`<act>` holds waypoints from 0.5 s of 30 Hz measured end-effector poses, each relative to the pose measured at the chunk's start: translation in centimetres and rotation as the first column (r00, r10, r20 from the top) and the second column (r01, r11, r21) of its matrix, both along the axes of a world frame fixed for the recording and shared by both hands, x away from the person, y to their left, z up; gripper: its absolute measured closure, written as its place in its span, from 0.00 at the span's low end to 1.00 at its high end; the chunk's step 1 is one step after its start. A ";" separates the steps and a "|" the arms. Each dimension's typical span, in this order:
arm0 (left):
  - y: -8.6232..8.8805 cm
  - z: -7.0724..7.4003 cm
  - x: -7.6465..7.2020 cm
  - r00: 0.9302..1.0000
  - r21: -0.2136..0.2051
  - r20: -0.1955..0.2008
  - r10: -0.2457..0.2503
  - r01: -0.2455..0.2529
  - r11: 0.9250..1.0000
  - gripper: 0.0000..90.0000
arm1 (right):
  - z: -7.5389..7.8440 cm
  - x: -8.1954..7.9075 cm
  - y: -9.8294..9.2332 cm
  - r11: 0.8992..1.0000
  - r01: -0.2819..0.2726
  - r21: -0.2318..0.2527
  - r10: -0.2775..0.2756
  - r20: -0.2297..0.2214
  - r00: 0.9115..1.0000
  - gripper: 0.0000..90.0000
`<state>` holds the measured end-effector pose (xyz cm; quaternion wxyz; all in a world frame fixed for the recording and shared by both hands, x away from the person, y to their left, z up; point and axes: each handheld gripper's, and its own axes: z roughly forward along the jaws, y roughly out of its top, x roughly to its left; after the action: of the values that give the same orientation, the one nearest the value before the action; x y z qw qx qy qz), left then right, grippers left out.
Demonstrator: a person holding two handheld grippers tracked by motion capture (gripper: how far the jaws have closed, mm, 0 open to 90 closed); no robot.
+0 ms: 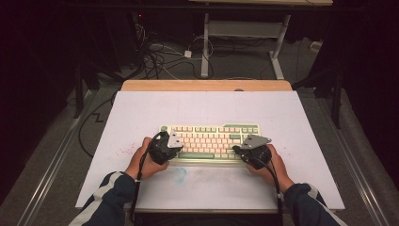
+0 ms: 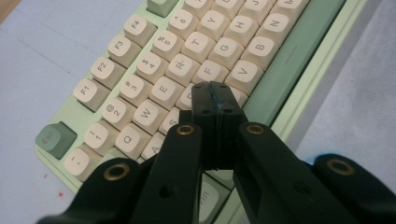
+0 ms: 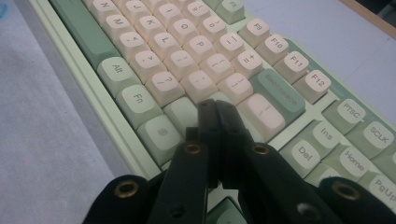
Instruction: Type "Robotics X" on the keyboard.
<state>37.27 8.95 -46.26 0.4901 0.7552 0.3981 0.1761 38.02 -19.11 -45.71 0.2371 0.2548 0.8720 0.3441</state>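
Note:
A pale green keyboard (image 1: pixel 211 139) with cream and green keys lies in the middle of the white table top (image 1: pixel 207 108). My left gripper (image 1: pixel 176 145) is over its left end. In the left gripper view its jaws are pressed together with nothing between them, and the gripper (image 2: pixel 214 91) points at the cream keys (image 2: pixel 154 70) around D and C, beside the green space bar (image 2: pixel 289 60). My right gripper (image 1: pixel 237 149) is over the keyboard's right end. It (image 3: pixel 215 107) is also shut and empty, just above the keys (image 3: pixel 187 56) below Backspace (image 3: pixel 279 95).
A blue smudge (image 1: pixel 180 174) and red specks (image 1: pixel 123 151) mark the white surface near the front. A wooden strip (image 1: pixel 207 85) edges the back of the table. Cables (image 1: pixel 160 56) and another table's legs (image 1: pixel 205 47) stand on the floor beyond.

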 end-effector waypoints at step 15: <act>-0.1 -0.3 0.1 1.000 0.013 -0.007 0.003 -0.003 1.000 0.97 | 0.0 0.0 0.0 1.000 0.000 -0.001 0.000 -0.001 1.000 1.00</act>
<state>37.41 8.83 -46.54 0.4834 0.7584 0.3999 0.1768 38.01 -19.13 -45.71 0.2367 0.2547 0.8723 0.3438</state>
